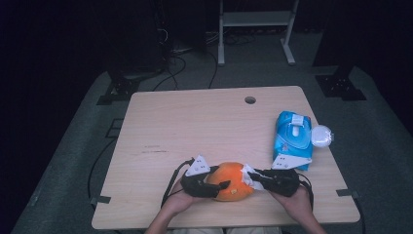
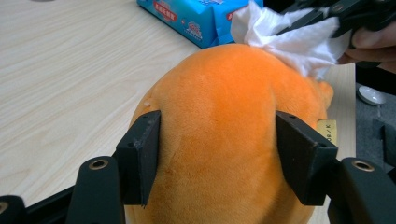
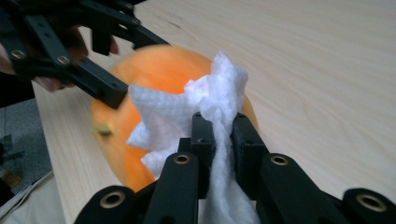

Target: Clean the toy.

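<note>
**Wipe on plush toy: grip and handling check**

The orange plush toy [image 1: 233,181] lies at the near edge of the table [image 1: 195,126], at about 6 o'clock on the tabletop, between the two hands. The left gripper [image 1: 220,186] comes at it from 9 o'clock; in the left gripper view its jaws stand one on each flank of the toy [image 2: 219,140], pads against the fabric and pressing it in slightly, so I judge it clamped on the toy. The right gripper [image 3: 219,128] approaches from 3 o'clock with its jaws closed tight on a bunched white wipe [image 3: 205,107], and the free end of the wipe [image 2: 294,42] rests on the toy's upper surface.

The blue pack of wipes [image 1: 292,139] sits at 2 o'clock from the toy, well apart, with a small round white lid [image 1: 322,136] just beside it.

Handling judgement: the toy looks soft, light and yielding, with a short pile that should not slip. It will deform under a hard squeeze and may roll under the wiping strokes, so a hold across the widest part of the body, as now, is the sound one. The wipe is limp and thin and wants a firm pinch near its gathered middle
</note>
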### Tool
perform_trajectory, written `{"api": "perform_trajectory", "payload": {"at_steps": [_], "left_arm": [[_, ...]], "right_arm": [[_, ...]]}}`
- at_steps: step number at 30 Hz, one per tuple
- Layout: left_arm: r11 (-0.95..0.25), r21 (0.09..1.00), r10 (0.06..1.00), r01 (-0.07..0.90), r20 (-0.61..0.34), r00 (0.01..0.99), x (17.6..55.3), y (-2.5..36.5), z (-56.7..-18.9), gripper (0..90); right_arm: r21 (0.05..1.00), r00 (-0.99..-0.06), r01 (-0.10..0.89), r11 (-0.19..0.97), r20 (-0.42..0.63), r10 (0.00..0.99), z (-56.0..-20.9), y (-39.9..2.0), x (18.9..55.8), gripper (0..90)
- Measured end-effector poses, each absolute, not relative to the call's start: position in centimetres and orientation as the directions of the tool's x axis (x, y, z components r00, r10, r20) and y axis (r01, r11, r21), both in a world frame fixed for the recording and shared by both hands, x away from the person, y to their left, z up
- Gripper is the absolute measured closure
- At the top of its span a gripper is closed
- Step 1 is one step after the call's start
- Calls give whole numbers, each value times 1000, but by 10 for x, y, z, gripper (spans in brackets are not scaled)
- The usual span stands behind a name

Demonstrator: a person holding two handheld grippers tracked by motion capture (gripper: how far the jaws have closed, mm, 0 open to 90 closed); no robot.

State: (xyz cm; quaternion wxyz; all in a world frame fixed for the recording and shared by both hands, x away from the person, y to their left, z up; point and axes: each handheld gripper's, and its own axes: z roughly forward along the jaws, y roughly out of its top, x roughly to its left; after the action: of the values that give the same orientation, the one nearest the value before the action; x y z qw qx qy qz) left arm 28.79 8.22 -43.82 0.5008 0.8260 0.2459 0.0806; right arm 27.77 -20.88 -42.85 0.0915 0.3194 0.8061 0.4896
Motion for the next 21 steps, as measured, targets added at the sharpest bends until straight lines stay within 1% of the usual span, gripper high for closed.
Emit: {"api": "perform_trajectory", "payload": {"at_steps": [2, 6, 8, 10, 12, 13, 15, 18, 20, 21], "left_arm": [[-386, 865, 483, 321, -106, 869, 286, 82, -438, 350], [-384, 868, 465, 314, -112, 878, 284, 84, -440, 338], [-397, 865, 429, 307, -121, 895, 284, 84, -437, 297], [-412, 858, 382, 308, -145, 913, 283, 85, -434, 247], [-451, 853, 330, 262, -113, 937, 281, 86, -430, 211], [-451, 856, 331, 252, -102, 938, 280, 87, -429, 209], [-418, 864, 356, 282, -130, 925, 283, 87, -429, 174], [-440, 852, 383, 284, -108, 917, 285, 84, -432, 129], [-436, 850, 380, 294, -122, 917, 286, 83, -435, 147], [-441, 848, 375, 292, -121, 919, 285, 83, -437, 199]], "right_arm": [[852, -787, 434, 292, 201, 583, -430, -211, 275, 806], [878, -836, 366, 307, 165, 523, -420, -199, 264, 805], [876, -841, 356, 326, 148, 521, -420, -197, 265, 806], [865, -844, 372, 336, 165, 511, -424, -199, 267, 806], [848, -863, 382, 367, 186, 470, -426, -200, 269, 804], [844, -870, 378, 381, 183, 457, -426, -199, 268, 804], [839, -880, 368, 401, 174, 442, -425, -199, 267, 804], [845, -880, 368, 387, 183, 438, -425, -199, 269, 803], [851, -882, 362, 381, 180, 436, -424, -197, 269, 802], [852, -882, 365, 376, 186, 433, -423, -196, 269, 802]]}}
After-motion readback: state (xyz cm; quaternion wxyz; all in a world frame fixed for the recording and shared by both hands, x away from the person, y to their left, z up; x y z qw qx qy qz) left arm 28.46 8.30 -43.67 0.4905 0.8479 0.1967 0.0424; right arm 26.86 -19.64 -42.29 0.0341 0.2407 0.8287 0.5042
